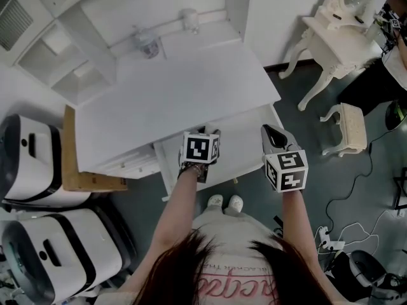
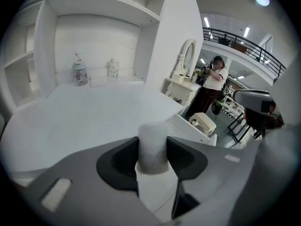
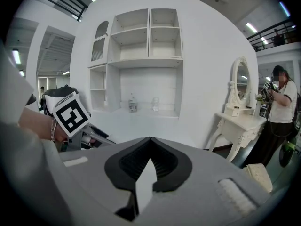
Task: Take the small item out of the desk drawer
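Observation:
My left gripper (image 2: 153, 142) is shut on a small white cylindrical item (image 2: 153, 149), which stands upright between its dark pads above the white desk top (image 2: 94, 121). In the head view the left gripper (image 1: 206, 134) hovers over the front edge of the desk (image 1: 172, 100), above the open white drawer (image 1: 245, 138); the item is hidden there by the marker cube. My right gripper (image 1: 272, 132) hangs to the right over the drawer's right end. Its jaws (image 3: 149, 140) meet at the tips with nothing between them.
A small jar (image 1: 147, 43) and a glass (image 1: 189, 19) stand at the back of the desk under the shelves. A white dressing table (image 1: 343, 37) and stool (image 1: 346, 129) are on the right. White machines (image 1: 32, 164) sit left. A person (image 2: 216, 79) stands beyond.

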{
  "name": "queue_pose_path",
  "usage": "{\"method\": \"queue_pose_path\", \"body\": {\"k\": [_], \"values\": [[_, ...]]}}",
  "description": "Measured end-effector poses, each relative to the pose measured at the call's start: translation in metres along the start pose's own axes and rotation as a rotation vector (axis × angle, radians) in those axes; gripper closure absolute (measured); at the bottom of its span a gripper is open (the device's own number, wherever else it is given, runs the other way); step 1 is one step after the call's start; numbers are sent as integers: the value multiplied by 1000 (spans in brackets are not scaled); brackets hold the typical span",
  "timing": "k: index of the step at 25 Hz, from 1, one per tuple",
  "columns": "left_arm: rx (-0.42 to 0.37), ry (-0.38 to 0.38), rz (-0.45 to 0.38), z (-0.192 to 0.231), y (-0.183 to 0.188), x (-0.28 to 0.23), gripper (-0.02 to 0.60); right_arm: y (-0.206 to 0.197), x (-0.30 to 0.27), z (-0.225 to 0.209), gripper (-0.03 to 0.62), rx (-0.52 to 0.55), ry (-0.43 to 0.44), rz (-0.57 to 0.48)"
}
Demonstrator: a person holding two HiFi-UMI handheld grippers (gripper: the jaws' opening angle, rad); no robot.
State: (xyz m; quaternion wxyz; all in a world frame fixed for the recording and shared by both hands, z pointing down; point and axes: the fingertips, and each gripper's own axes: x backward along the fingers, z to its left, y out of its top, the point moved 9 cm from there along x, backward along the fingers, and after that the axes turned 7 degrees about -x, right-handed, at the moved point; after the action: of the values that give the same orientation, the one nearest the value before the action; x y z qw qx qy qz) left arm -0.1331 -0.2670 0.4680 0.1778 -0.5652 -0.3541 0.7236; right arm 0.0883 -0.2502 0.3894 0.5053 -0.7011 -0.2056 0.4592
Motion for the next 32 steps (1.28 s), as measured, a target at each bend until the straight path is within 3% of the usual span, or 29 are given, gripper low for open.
{"method": "queue_pose_path", "body": {"k": [11,22,32], "values": [[-40,29,-96,-2,26,27,385,25,7,3,592,4,8,-79],[-99,96,-258,4,61,65,385,53,8,6,592,18,39,-146],[-121,111,-412,10,85,98,385,80,17,12,592,58,49,-230]]}}
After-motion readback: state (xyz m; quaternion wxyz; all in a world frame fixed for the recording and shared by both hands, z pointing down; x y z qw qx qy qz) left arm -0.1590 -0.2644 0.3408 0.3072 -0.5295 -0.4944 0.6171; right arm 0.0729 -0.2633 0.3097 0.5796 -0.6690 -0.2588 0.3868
